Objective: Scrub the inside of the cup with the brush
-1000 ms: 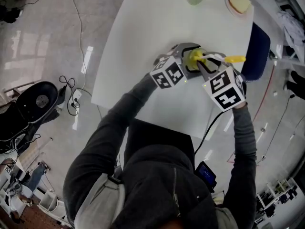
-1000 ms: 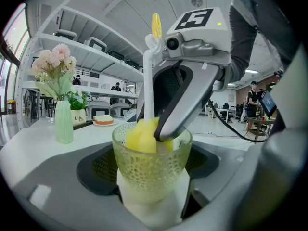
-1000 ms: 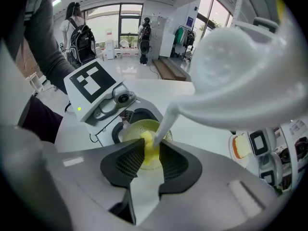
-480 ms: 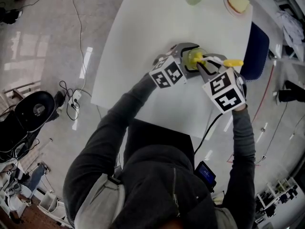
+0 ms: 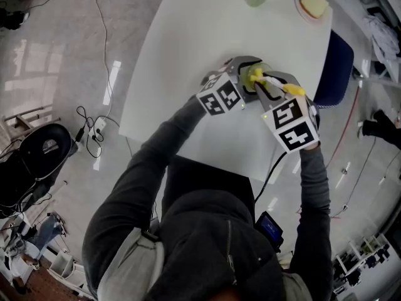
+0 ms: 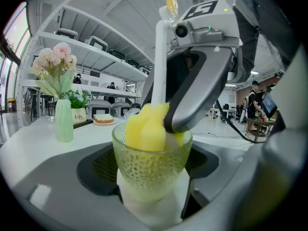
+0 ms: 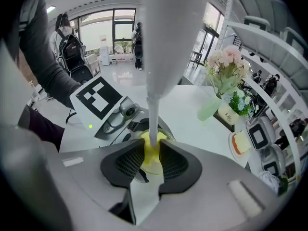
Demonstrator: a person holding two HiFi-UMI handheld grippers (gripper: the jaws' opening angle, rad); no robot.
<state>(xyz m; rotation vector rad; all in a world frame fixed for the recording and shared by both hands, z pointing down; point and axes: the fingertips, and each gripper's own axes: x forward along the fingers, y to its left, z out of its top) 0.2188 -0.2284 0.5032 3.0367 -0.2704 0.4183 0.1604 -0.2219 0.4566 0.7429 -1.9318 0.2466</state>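
- In the head view, both tools met over the cup (image 5: 263, 68), which stood on the white table (image 5: 182, 61) near its right edge. The left gripper (image 5: 250, 79) reached it from the person's side. The right gripper (image 5: 270, 88) came from the right with the brush (image 5: 287, 88) slanting down into the cup.
- In the left gripper view, the two dark jaws of this gripper were pressed on the wall of the cup, one on each side, and the cup stood upright between them. The cup looked like thick green glass with a pebbled surface. I judged it stiff and rather heavy for its size, breakable if it tipped, and slippery when wet. A hold around the body, as here, seemed the safe one, not a hold on the rim. The yellow sponge head (image 6: 146, 129) sat inside the cup and rose a little above the rim. A vase (image 6: 64, 125) with flowers stood well apart on the table.
- In the right gripper view, the jaws were pinching the thin white handle (image 7: 153, 105) just above the sponge head. The brush seemed light, with a stiff handle and a soft head that gives under pressure. A grip low on the handle should give better control, and hard pushing could tilt the cup.
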